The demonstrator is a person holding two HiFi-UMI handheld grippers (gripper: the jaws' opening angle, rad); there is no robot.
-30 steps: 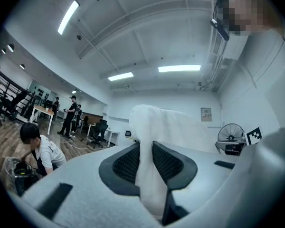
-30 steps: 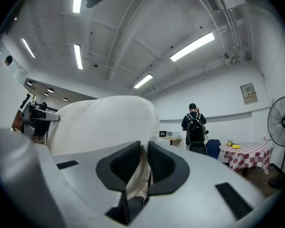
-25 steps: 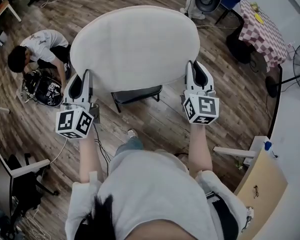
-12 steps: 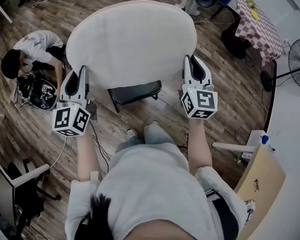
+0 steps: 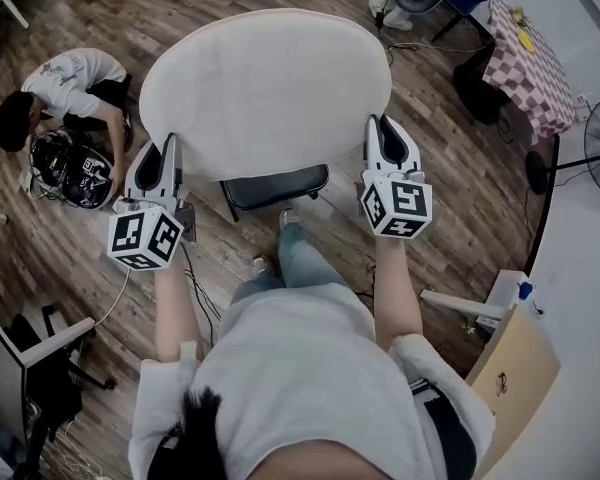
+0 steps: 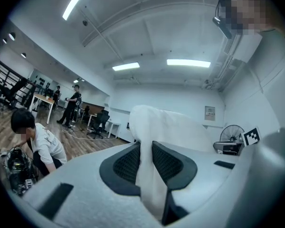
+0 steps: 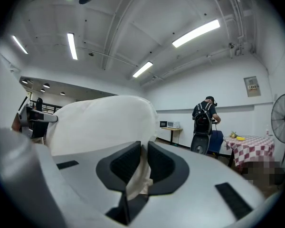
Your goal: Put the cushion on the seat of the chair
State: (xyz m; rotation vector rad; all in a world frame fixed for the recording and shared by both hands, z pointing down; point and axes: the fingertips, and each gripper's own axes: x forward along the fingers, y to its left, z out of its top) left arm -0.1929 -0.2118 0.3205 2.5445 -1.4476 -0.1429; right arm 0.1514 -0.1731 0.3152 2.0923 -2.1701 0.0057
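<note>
Left gripper (image 5: 168, 158): fingers (image 6: 168, 163) closed on a pinched fold of the white cushion (image 5: 265, 88); the fabric is squeezed flat between the two dark ribbed pads and bulges out beyond the fingertips. Right gripper (image 5: 382, 138): same, its fingers (image 7: 164, 167) are pressed onto a narrow fold of the cushion's opposite edge, with the bulk of the cushion rising past the tips and off to their left. Head view: the round cushion spans the whole gap between the two sets of fingers and is held at its left and right rims. It lies over the black chair (image 5: 275, 186), of which only the near edge of the seat shows, below the cushion and between the two grippers. Cannot tell whether the cushion's underside touches the seat. Both marker cubes sit on the wearer's side of the fingers, left cube (image 5: 145, 240) and right cube (image 5: 397, 206). The wearer's shoe (image 5: 288, 218) is just short of the seat edge, on a wood-plank floor (image 5: 460, 198). Well outside the left fingers, a person (image 5: 65, 83) crouches over dark equipment (image 5: 70, 168). Well beyond the right fingers are a checked-cloth table (image 5: 530, 63) and a standing fan (image 5: 592, 133).
</note>
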